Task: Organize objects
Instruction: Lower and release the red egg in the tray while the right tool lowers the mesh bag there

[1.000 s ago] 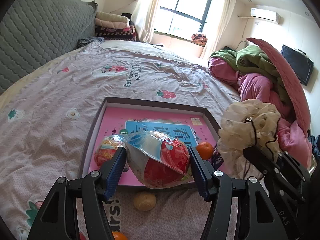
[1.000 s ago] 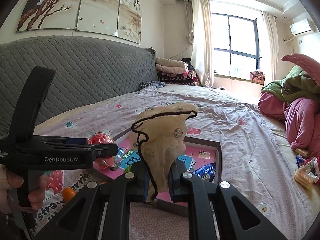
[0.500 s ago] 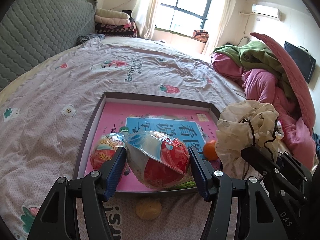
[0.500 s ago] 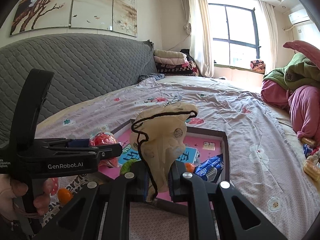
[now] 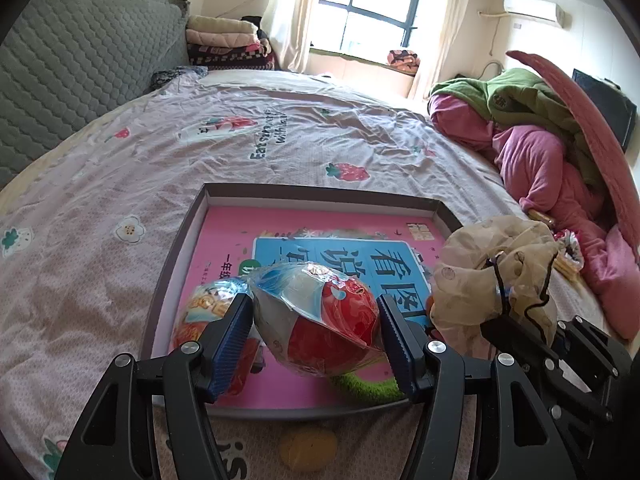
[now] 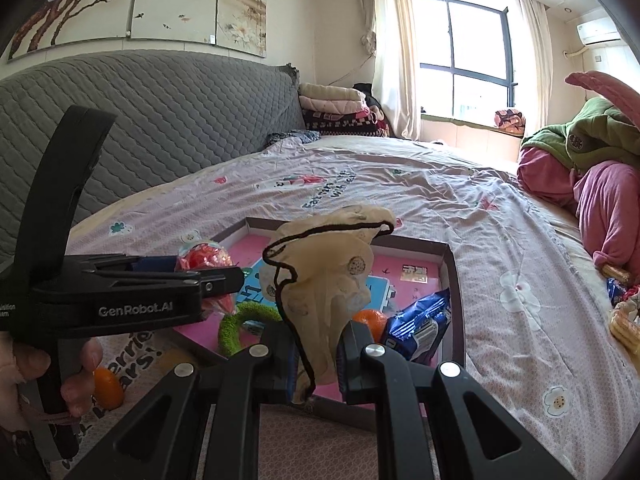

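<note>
Two grippers hover over the near edge of the tray (image 5: pixel 182 236): the left gripper (image 5: pixel 316 334) clamps a wrapped red toy egg (image 5: pixel 320 320), and the right gripper (image 6: pixel 316 360), jaws narrow, pinches a beige drawstring pouch (image 6: pixel 328 276).

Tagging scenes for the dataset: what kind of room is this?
A bedroom, most likely in a home: a wide bed with a strawberry-print cover, a grey quilted headboard, folded blankets by the window, and an air conditioner on the wall.
</note>
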Tool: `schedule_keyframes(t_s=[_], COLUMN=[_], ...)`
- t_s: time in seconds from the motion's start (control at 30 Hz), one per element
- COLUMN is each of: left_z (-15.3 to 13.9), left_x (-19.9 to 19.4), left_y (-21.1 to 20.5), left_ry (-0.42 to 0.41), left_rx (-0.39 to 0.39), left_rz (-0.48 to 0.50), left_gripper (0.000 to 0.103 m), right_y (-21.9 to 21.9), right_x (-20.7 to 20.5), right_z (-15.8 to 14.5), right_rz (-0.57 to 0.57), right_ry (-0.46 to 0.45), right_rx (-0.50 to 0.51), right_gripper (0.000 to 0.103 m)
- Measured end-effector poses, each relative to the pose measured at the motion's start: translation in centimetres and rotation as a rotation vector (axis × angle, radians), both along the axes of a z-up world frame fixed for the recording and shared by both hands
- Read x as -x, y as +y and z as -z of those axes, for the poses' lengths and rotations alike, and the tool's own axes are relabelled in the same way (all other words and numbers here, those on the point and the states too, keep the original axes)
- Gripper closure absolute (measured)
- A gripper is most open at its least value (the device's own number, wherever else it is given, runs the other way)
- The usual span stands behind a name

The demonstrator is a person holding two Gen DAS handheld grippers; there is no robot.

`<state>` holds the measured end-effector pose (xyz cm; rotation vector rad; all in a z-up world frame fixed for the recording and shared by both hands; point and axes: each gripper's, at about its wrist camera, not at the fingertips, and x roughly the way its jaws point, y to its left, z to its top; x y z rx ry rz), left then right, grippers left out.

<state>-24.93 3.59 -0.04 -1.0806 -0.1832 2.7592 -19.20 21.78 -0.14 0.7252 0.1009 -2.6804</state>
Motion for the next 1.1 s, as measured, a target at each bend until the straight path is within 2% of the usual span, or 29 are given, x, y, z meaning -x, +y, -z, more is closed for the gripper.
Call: schedule_keyframes(t_s=[0.4,0.73,1.1], left_z=[1.2,1.7,1.7], left_x=[2.3,2.7,2.5], left_y=[1.7,1.8,1.8], left_ry=[-0.027,-0.048,-0.059], left_rx=[0.048,0.062,0.062], left_rz=[0.01,0.0,-0.007], left_gripper=[0.038,0.038,0.037], right_y=[-0.2,-0.2,0.2], right_x=[0.3,0.9,1.3], right_z=[0.5,1.4,1.9], right_rz=[0.01,0.022,0.032], right_ry=[-0.016,-0.052,-0.099], right_rx=[-0.015,-0.025,-0.007], right_gripper=[0.088,0.087,0.078])
